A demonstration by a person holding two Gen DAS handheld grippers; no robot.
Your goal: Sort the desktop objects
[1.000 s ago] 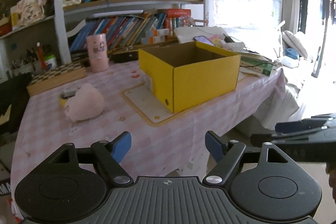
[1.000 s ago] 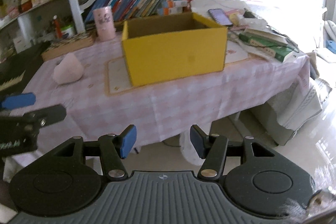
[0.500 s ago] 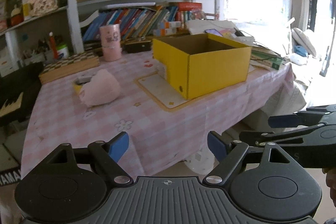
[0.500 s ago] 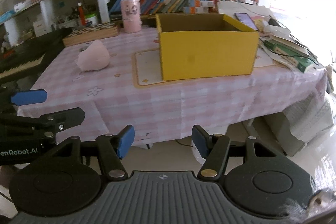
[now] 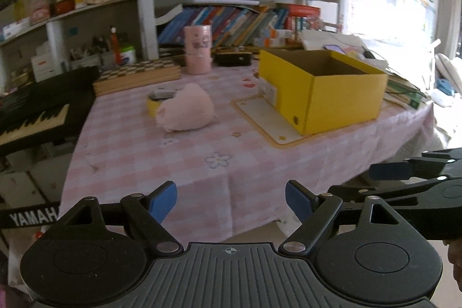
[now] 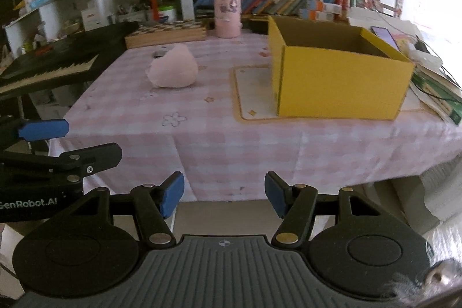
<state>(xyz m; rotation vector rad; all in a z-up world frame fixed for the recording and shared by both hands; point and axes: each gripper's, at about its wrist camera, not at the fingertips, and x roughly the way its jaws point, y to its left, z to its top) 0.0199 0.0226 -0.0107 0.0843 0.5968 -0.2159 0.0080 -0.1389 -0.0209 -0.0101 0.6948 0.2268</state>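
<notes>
Approach to the surface, both tongs empty, nothing sorted yet.

The surface (image 5: 248, 152), under a pink checked cloth, lies ahead of and below both tongs. The open yellow box (image 5: 326, 94) stands ahead and to the right; it looks empty, though its floor is only partly seen. The pink plush toy (image 5: 186, 111) lies ahead and left, well apart from the box, with a small yellow item (image 5: 154, 103) touching its far side. Left tongs (image 5: 231, 201) stand wide open; right tongs (image 6: 223, 194) moderately open; neither holds anything. Advice: take the plush with the left tongs across its soft middle, lift clear, lower into the box.
</notes>
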